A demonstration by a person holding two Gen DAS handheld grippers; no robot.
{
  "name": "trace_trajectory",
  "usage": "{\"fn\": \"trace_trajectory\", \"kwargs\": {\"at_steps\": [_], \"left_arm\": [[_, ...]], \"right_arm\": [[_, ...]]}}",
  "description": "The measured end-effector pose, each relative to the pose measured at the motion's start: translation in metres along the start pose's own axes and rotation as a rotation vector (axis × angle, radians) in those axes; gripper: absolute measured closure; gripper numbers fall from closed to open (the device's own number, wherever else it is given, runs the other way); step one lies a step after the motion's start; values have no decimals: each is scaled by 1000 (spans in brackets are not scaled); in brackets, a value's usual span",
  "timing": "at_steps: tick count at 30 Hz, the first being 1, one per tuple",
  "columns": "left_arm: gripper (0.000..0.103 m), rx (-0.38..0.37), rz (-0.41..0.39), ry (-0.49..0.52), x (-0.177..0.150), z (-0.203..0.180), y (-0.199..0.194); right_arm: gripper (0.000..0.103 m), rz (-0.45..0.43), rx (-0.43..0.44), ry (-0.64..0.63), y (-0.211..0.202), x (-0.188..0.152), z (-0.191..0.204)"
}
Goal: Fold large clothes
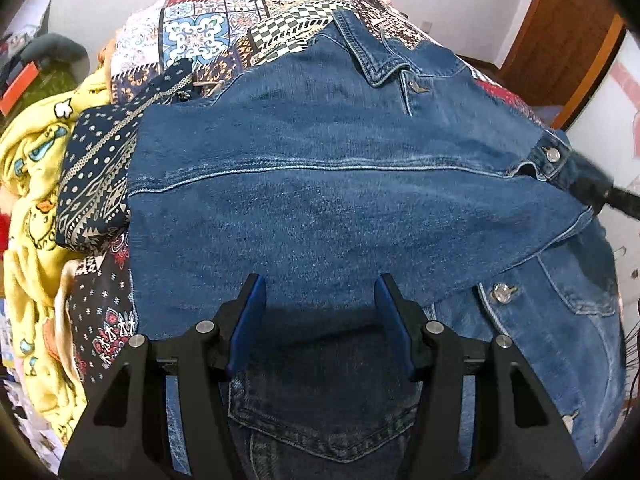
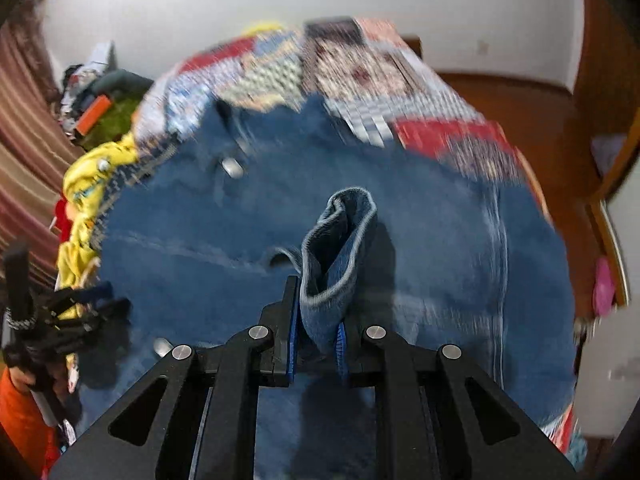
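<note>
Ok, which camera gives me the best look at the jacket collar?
Left wrist: the collar is sharp there, lying flat at the far end of the denim jacket on the quilt. The right wrist view is motion-blurred; the collar is only a smear beyond the cuff held in the right claw.

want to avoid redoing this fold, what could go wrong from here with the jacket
1. The right gripper pinches only a bunched edge of the jacket, so the denim may slip out.
2. The left gripper is open above the jacket, holding nothing, so the folded panel may shift.
3. The scarf touches the jacket's left edge and could get dragged along.
</note>
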State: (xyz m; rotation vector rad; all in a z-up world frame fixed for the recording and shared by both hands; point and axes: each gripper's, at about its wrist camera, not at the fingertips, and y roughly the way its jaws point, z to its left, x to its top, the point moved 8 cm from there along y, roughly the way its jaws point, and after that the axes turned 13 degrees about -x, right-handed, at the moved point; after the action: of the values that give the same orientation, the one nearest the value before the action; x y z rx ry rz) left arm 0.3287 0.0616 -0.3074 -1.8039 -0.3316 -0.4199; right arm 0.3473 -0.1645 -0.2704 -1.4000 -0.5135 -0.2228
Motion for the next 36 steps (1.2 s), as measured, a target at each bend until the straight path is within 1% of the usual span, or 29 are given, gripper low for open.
{"fn": "trace_trajectory", "kwargs": {"at_steps": [1, 3, 5, 7, 8, 9, 10, 11, 12, 13, 14, 15, 16, 18, 20, 24, 26, 28, 30, 34, 36], "left_arm": [[43, 3, 0, 3, -1, -1, 0], [43, 4, 2, 4, -3, -1, 0], [42, 5, -2, 6, -5, -1, -1], [42, 6, -4, 4, -6, -1, -1], [42, 6, -5, 4, -6, -1, -2], [42, 8, -4, 4, -7, -1, -3], [42, 9, -5, 6, -7, -2, -4], [42, 10, -6, 8, -7, -3, -5], [42, 8, -9, 11, -7, -5, -7], [42, 5, -14, 16, -6, -6, -8], [42, 1, -23, 23, -4, -8, -11], [42, -1, -34, 34, -1, -12, -14], [42, 0, -44, 45, 3, -14, -16], [42, 8, -68, 66, 13, -20, -22], [42, 4, -103, 75, 26, -27, -29], [42, -29, -154, 69, 48, -38, -35], [42, -47, -168, 61, 55, -45, -35], [41, -70, -171, 56, 59, -53, -31], [41, -89, -163, 53, 59, -58, -26], [41, -98, -135, 60, 55, -66, -14], [41, -90, -123, 69, 52, -67, -10]], "right_arm": [[89, 19, -13, 8, 4, -6, -4], [89, 44, -56, 15, 6, -16, -17], [86, 44, -71, 23, 4, -21, -29], [75, 39, -104, 24, 0, -27, -38], [72, 32, -137, 21, -2, -29, -42], [65, 22, -173, 15, -6, -30, -47], [59, 16, -191, 12, -9, -32, -52], [55, 9, -202, 13, -13, -33, -56], [50, 3, -208, 19, -17, -34, -59], [44, -5, -213, 35, -24, -34, -65], [39, -12, -222, 50, -28, -34, -72], [31, -23, -244, 76, -34, -34, -80], [28, -40, -264, 104, -40, -34, -90], [26, -66, -281, 155, -50, -33, -107], [26, -70, -275, 212, -57, -32, -121], [24, -45, -238, 342, -61, -40, -155], [24, -18, -249, 377, -55, -49, -169], [24, 22, -259, 406, -44, -59, -181], [24, 78, -244, 440, -26, -71, -194], [24, 162, -181, 547, 5, -89, -209], [24, 167, -110, 615, 10, -93, -213]]}}
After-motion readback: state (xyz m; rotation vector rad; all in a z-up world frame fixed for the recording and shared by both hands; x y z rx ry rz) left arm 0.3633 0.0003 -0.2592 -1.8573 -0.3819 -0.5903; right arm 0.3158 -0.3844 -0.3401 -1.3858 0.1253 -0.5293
